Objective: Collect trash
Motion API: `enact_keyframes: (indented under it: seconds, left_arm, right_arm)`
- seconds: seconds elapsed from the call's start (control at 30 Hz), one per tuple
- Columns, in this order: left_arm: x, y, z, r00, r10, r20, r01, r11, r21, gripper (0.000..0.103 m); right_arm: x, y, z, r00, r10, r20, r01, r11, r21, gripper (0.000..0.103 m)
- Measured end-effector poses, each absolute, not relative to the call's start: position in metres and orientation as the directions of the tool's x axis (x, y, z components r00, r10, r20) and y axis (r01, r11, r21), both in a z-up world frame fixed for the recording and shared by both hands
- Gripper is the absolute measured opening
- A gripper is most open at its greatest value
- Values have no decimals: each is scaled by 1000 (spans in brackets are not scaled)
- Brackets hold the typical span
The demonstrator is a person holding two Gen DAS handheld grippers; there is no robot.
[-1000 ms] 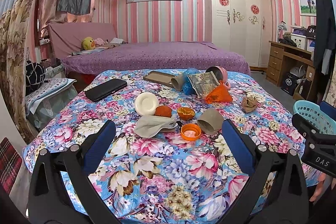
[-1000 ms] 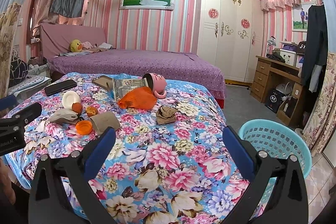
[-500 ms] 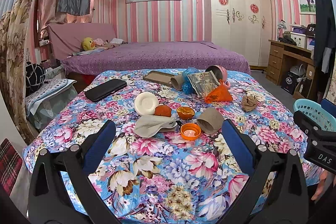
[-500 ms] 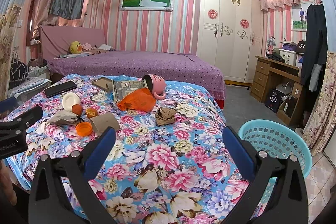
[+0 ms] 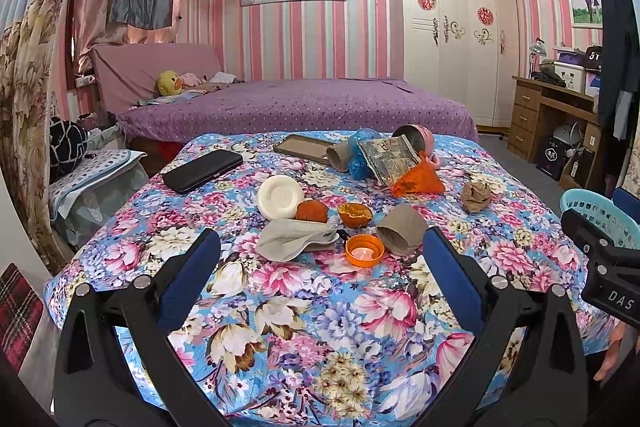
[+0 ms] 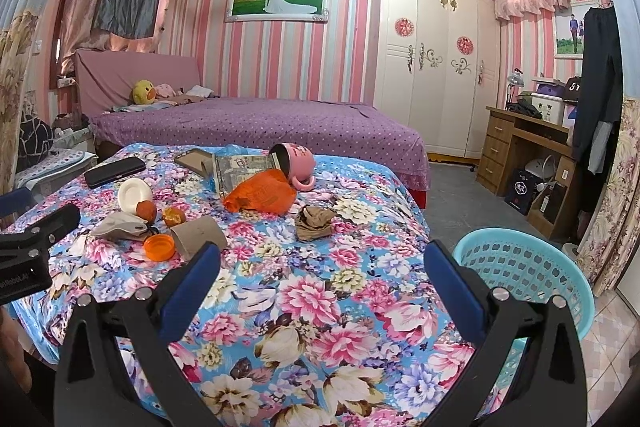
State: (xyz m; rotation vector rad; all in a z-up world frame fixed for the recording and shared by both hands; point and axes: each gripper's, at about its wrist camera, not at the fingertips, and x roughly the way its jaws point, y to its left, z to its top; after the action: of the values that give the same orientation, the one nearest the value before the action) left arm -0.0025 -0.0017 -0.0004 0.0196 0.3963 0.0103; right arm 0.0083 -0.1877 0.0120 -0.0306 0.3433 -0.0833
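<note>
Both my left gripper [image 5: 320, 263] and right gripper [image 6: 322, 267] hang released, holding nothing. The trash lies at twelve o'clock: a cardboard tube [image 5: 400, 229] touching an orange lid [image 5: 364, 250]. The basket [image 6: 520, 267] stands at three o'clock. I could knock the lid away while pinching the tube.

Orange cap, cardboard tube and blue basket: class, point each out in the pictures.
orange cap [image 5: 364, 250]: left wrist view, on its open inside.
cardboard tube [image 5: 401, 230]: left wrist view, on its side wall.
blue basket [image 6: 520, 263]: right wrist view, on its perforated inner wall.
</note>
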Motion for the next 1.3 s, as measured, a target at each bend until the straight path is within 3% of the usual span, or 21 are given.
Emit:
enact_keyframes:
  seconds: [0.7, 1.3]
  left_arm:
    - [5, 0, 4, 917, -11, -399, 12, 1000, 1, 98]
    - [85, 48, 52, 914, 3, -405, -22, 999, -41, 98]
  right_arm:
    - [11, -191, 15, 937, -87, -339, 88, 996, -15, 99]
    - [73, -209, 82, 960, -116, -255, 131, 990, 44, 99]
